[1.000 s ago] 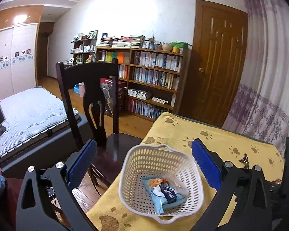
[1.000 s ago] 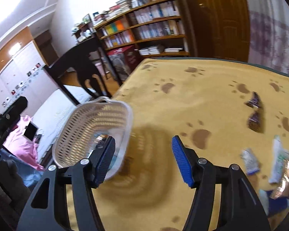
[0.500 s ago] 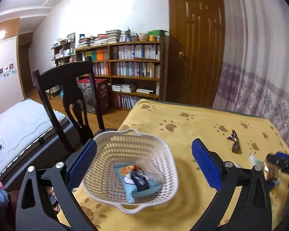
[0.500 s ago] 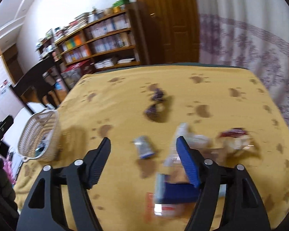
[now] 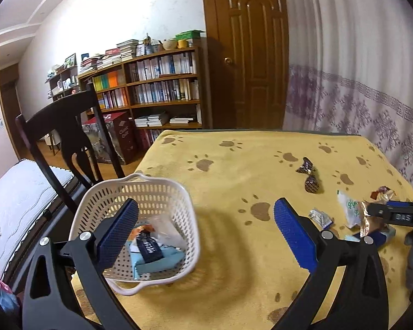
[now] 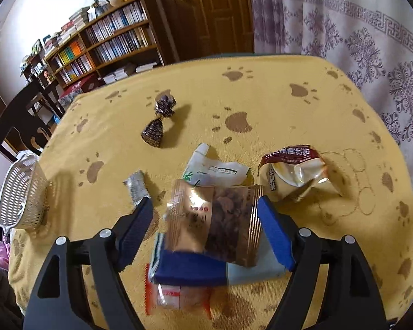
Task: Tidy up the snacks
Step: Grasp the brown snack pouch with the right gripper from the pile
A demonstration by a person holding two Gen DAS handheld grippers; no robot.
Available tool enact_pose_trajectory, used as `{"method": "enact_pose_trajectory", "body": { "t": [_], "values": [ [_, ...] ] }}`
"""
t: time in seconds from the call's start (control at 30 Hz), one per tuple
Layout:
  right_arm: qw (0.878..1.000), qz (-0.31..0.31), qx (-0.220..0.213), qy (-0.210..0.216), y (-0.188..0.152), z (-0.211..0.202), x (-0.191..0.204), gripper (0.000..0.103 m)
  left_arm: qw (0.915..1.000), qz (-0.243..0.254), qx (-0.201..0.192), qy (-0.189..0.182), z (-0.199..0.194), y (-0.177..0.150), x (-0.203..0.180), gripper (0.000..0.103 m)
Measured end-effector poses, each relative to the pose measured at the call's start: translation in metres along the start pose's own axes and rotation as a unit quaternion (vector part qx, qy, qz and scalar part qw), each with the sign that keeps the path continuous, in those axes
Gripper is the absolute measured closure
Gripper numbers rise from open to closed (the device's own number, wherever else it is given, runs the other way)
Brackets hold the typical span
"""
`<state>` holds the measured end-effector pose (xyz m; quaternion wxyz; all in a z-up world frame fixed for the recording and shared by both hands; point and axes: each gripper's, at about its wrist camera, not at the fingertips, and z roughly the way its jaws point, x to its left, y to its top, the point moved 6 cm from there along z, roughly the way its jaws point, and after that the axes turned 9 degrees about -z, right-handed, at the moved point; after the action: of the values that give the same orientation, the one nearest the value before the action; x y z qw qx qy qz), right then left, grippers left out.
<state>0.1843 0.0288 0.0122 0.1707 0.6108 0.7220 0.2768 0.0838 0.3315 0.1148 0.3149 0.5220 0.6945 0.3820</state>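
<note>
Bench (image 6: 275, 63) under a yellow paw-print cloth carries everything, and the white perforated plastic basket (image 5: 140, 189) at its chair-side edge is the landmark. That basket already holds a light-blue snack packet with a dark label (image 5: 151, 253), so sorting looks to be under way with most of it left to do. Well away from the basket, toward the curtain side, lies the heap of loose snacks. Among them is a crumpled gold-and-maroon bag (image 6: 294, 173) farthest from the basket, a white packet with green print (image 6: 214, 170), a flat blue-and-pale packet (image 6: 206, 269) and an orange-edged clear wrapper (image 6: 176, 294). Two small dark foil sweets (image 6: 157, 123) and a little silver wrapper (image 6: 136, 185) lie nearer the basket.

Right gripper (image 6: 205, 228) is at the heap with its jaws wide, straddling the copper-coloured foil packet with a clear window (image 6: 214, 220); one pad seems to touch its edge, but nothing is clamped. Left gripper (image 5: 206, 233) hangs empty and wide open just beside the basket.

Picking is the step in hand, I judge. Next comes closing squarely on the copper packet alone, without pinching the blue one beneath, then carrying it across to the basket
</note>
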Motion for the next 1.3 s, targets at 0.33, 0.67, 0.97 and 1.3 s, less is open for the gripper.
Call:
{"method": "enact_pose_trajectory", "body": {
  "t": [0.33,0.67,0.97,1.3],
  "values": [
    [1.000,-0.021,0.016,-0.011,-0.005,0.004,0.002,0.023,0.9999,0.006,0.016,-0.003,0.008,-0.004,-0.006,0.003],
    [0.999,0.021,0.015,0.035,-0.016,-0.008,-0.026,0.015,0.9997,0.012,0.019,-0.005,0.010,-0.006,-0.011,0.003],
    [0.994,0.048,0.063,0.077,-0.035,0.004,-0.027,0.014,0.9996,0.021,0.019,-0.009,0.007,-0.007,-0.018,0.003],
    [0.993,0.044,0.063,0.084,-0.041,-0.002,-0.034,0.028,0.9991,0.031,0.024,-0.015,0.008,-0.011,-0.032,0.003]
  ]
}}
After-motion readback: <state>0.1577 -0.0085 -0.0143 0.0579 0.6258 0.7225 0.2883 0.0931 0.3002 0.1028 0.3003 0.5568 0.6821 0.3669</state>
